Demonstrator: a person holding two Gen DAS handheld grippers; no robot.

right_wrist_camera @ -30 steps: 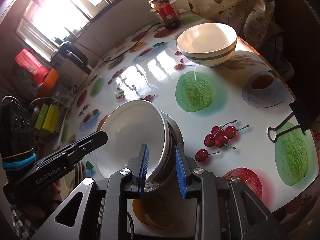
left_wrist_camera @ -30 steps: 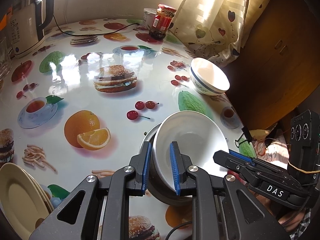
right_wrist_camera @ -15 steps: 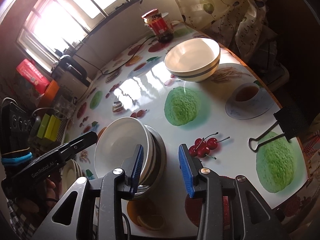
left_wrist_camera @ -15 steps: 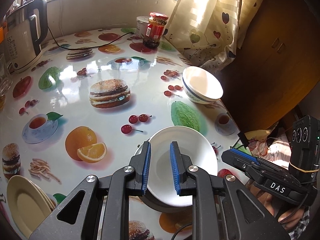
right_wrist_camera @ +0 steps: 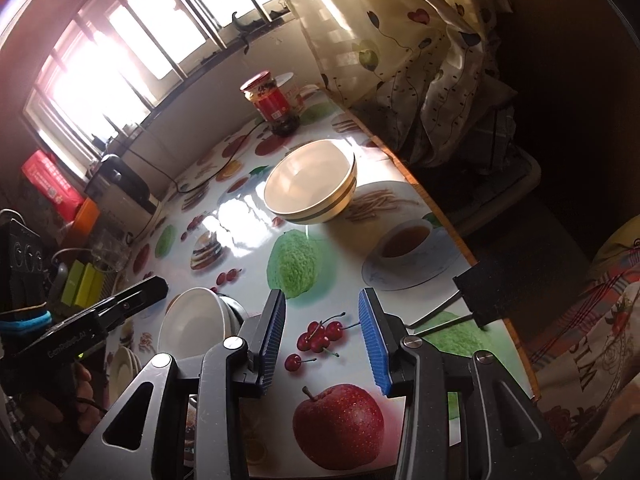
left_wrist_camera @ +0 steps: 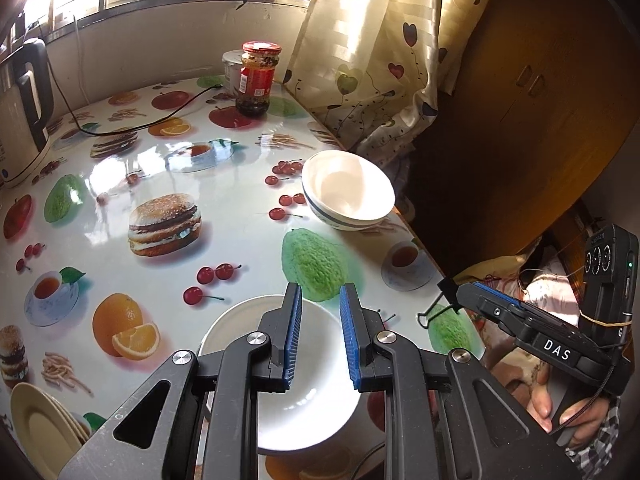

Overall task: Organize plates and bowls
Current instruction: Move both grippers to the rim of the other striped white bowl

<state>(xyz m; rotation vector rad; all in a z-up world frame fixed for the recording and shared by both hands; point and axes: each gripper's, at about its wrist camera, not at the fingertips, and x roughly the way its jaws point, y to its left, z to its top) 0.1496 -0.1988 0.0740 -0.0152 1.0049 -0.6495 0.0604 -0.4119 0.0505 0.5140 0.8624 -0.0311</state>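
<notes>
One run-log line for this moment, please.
phase: between grasps | left gripper: narrowly parted above white bowl, no grip seen | right gripper: open, empty | striped bowl: standing apart, unheld

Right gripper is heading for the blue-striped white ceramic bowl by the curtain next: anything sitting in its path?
Nothing visible. Only bare printed tablecloth lies between the right gripper and the blue-striped white ceramic bowl. The black binder clip sits off to the right, at the table edge.
</notes>
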